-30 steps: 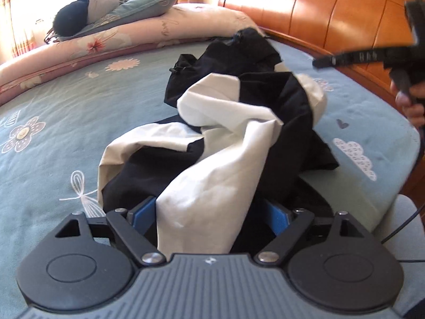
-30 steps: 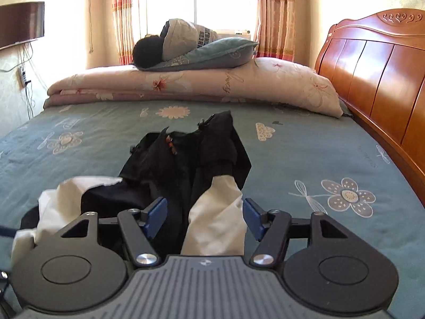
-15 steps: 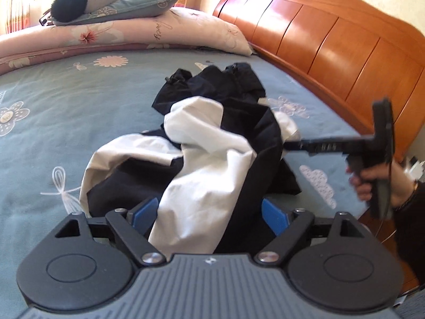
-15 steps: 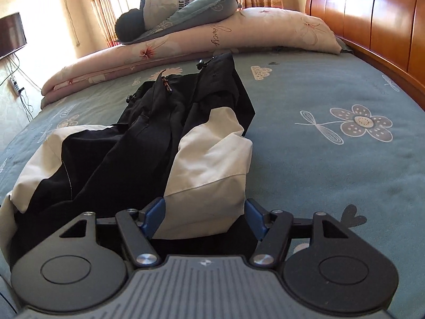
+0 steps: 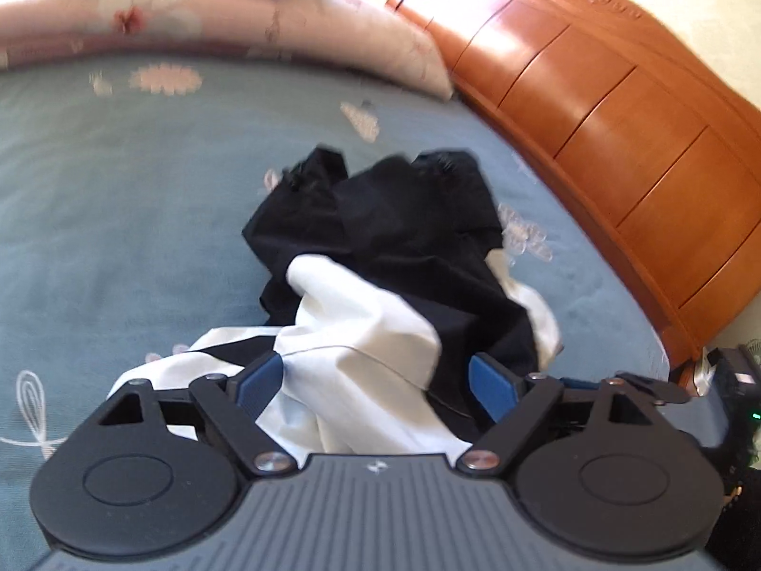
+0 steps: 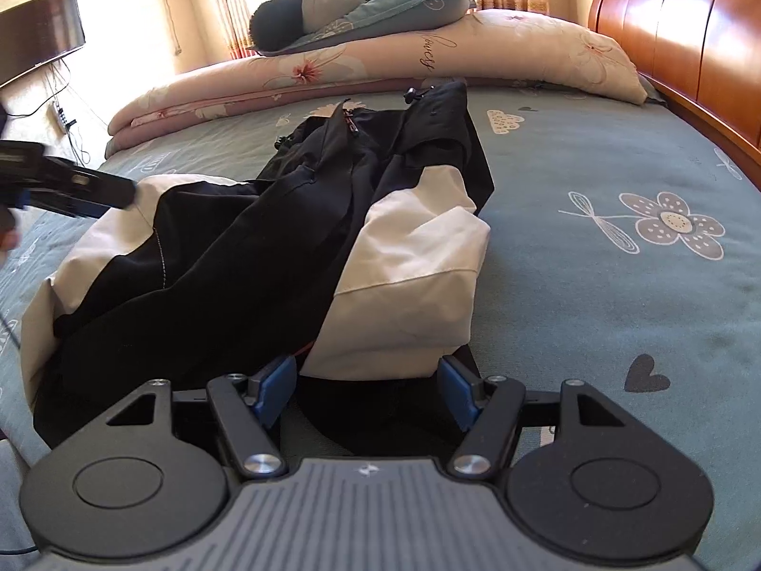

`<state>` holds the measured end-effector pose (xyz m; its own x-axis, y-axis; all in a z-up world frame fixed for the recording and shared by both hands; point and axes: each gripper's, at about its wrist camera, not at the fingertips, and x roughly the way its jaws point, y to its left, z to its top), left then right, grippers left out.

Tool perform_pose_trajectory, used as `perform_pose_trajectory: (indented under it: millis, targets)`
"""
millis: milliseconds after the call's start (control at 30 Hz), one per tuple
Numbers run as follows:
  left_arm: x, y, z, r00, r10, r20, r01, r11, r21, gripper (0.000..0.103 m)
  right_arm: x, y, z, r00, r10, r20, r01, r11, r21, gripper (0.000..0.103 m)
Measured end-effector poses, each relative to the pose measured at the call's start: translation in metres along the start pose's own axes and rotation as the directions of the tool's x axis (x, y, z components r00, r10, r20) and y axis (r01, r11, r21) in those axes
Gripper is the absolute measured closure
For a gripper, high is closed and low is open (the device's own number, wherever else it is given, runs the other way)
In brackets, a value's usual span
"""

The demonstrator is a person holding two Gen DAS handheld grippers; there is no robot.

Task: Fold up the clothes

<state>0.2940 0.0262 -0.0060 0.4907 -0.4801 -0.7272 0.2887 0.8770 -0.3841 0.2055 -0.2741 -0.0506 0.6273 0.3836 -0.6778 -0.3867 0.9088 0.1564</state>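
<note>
A crumpled black and white jacket (image 5: 390, 257) lies on the blue-grey bedspread (image 5: 119, 219). My left gripper (image 5: 375, 383) stands open over the jacket's near end, with white and black cloth bunched between its blue pads (image 5: 259, 383); this view is blurred. In the right wrist view the jacket (image 6: 295, 219) stretches away toward the pillows. My right gripper (image 6: 366, 388) is open and low at the jacket's near end. A white sleeve panel (image 6: 409, 285) sits just ahead of its pads (image 6: 276, 383). The left gripper (image 6: 71, 185) shows at the left edge beside the jacket.
A wooden headboard (image 5: 618, 119) runs along the bed's right side. Pink floral bedding (image 6: 380, 62) with a grey pillow (image 6: 395, 4) and a padded garment lies at the far end. A dark device with a green light (image 5: 742, 390) sits off the bed's corner.
The left view has swung and blurred, and the right gripper and hand have left it. The right gripper has come closer to the jacket, and the left gripper now shows at its left edge.
</note>
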Motion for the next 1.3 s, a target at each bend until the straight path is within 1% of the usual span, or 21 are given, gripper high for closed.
perform_pose_trajectory:
  millis: [67,100,133,167,200,233,267,333,433,500,567,633,700,767,867,1000,1100,1300]
  targets:
    - [0.013,0.004,0.003,0.999,-0.002,-0.043,0.002,1.000,-0.012,0.018,-0.001,0.002,0.001,1.000,0.001,-0.003,-0.001,1.000,-0.013,0.033]
    - [0.017,0.004,0.002,0.998,-0.012,-0.057,0.011,1.000,-0.017,0.021,-0.001,0.002,0.001,1.000,0.001,-0.005,-0.001,1.000,-0.020,0.033]
    - [0.020,0.005,0.001,0.997,-0.025,-0.069,0.023,0.999,-0.024,0.029,-0.002,0.003,0.002,1.000,0.001,-0.006,-0.002,1.000,-0.026,0.033]
    - [0.021,0.004,0.000,0.997,-0.026,-0.072,0.024,0.999,-0.024,0.038,-0.002,0.004,0.002,1.000,0.002,-0.008,-0.002,0.999,-0.033,0.033]
    - [0.021,0.003,-0.002,0.997,-0.023,-0.073,0.021,1.000,-0.023,0.063,-0.003,0.005,0.002,1.000,0.002,-0.009,-0.003,0.999,-0.039,0.033]
    - [0.020,0.003,-0.003,0.997,-0.024,-0.069,0.022,0.999,-0.022,0.077,-0.003,0.006,0.003,1.000,0.003,-0.011,-0.003,0.999,-0.046,0.033]
    - [0.018,0.002,-0.005,0.998,-0.019,-0.061,0.018,1.000,-0.016,0.080,-0.004,0.006,0.003,1.000,0.003,-0.012,-0.003,0.999,-0.052,0.033]
    - [0.014,-0.003,-0.008,0.999,0.020,-0.044,-0.019,1.000,0.019,0.087,-0.005,0.008,0.004,1.000,0.003,-0.015,-0.004,0.998,-0.065,0.033]
    - [0.003,-0.007,-0.009,0.997,0.075,-0.008,-0.074,0.996,0.044,0.092,-0.006,0.012,0.004,1.000,-0.006,-0.017,0.005,0.997,-0.080,0.033]
    - [-0.007,-0.005,-0.005,0.993,0.111,0.025,-0.112,0.993,0.044,0.093,-0.007,0.015,0.004,1.000,-0.017,-0.017,0.016,0.996,-0.087,0.033]
    - [-0.014,-0.003,-0.002,0.992,0.120,0.038,-0.122,0.992,0.034,0.093,-0.009,0.017,0.003,1.000,-0.021,-0.016,0.020,0.996,-0.091,0.033]
    - [-0.017,-0.004,-0.002,0.993,0.118,0.027,-0.119,0.992,0.046,0.092,-0.013,0.018,0.003,1.000,-0.015,-0.015,0.014,0.996,-0.091,0.033]
    - [-0.018,-0.008,-0.007,0.991,0.130,0.007,-0.130,0.989,0.072,0.087,-0.015,0.019,0.002,1.000,-0.009,-0.023,0.007,0.996,-0.093,0.033]
    - [-0.021,-0.012,-0.012,0.990,0.137,-0.009,-0.136,0.986,0.097,0.087,-0.016,0.021,0.002,1.000,0.004,-0.029,-0.007,0.996,-0.090,0.033]
    - [-0.039,-0.020,-0.018,0.988,0.152,0.007,-0.151,0.980,0.131,0.086,-0.021,0.026,0.004,0.999,0.033,-0.024,-0.035,0.996,-0.086,0.033]
    - [-0.063,-0.026,-0.025,0.986,0.164,0.030,-0.167,0.972,0.163,0.079,-0.028,0.033,0.006,0.997,0.072,-0.018,-0.073,0.994,-0.080,0.033]
    - [-0.075,-0.029,-0.032,0.986,0.166,0.024,-0.168,0.969,0.183,0.078,-0.032,0.040,0.009,0.995,0.099,-0.009,-0.100,0.992,-0.082,0.033]
    - [-0.082,-0.036,-0.046,0.982,0.189,-0.013,-0.181,0.958,0.224,0.078,-0.038,0.066,0.017,0.993,0.116,-0.009,-0.116,0.982,-0.148,0.036]
